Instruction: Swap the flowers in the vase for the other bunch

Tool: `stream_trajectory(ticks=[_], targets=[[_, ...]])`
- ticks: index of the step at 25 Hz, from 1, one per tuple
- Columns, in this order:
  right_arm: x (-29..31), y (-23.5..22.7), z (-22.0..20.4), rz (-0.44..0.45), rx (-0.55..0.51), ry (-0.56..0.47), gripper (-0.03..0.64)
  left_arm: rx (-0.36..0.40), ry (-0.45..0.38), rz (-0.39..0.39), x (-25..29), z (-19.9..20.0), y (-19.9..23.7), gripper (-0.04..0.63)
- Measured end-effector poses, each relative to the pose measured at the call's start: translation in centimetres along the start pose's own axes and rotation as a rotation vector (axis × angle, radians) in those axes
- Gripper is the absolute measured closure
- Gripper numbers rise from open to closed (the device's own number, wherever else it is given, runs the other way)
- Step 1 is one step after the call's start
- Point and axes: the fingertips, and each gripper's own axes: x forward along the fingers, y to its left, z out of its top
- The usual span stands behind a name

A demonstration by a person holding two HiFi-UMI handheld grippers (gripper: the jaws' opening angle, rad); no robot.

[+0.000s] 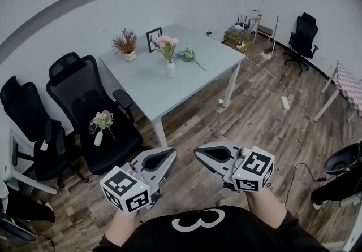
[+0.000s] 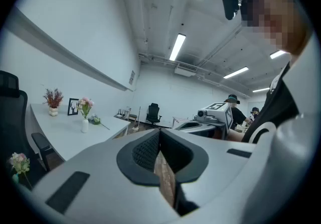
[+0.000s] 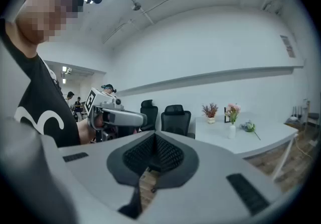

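Both grippers are sitting empty: the left gripper [image 1: 162, 159] and the right gripper [image 1: 208, 155] are each pressed together, well short of the table [image 1: 148, 88]. The white vase [image 1: 171, 70] is standing mid-table holding pink flowers [image 1: 167, 44], with the other bunch [image 1: 187, 54] lying just right of the vase. Risk I'm watching: yanking stems with only 1 gripper is likely to tip that narrow vase. The posy [image 1: 102, 119] on the office chair [image 1: 121, 144], far left of the vase, is inviting a mix-up.

Both hand-held grippers [image 1: 168, 156] [image 1: 201, 153] closed, empty
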Motion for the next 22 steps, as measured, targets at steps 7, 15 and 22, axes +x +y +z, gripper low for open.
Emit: stream_trajectory(ticks=[7,15,22], targets=[[0.1,0.7,0.2,-0.019,-0.013,-0.004,0.611,0.008,-0.002,-0.012,-0.9,-0.3,-0.1,0.584],[0.1,0.7,-0.3,-0.033,0.069,-0.011,0.609,0.009,-0.006,-0.045,-0.9,-0.5,-0.4,0.584],[-0.9,-2.1,-0.8,-0.092,0.08,-0.003,0.609,0.006,0.024,-0.056,1.8,-0.9,0.5,0.584]])
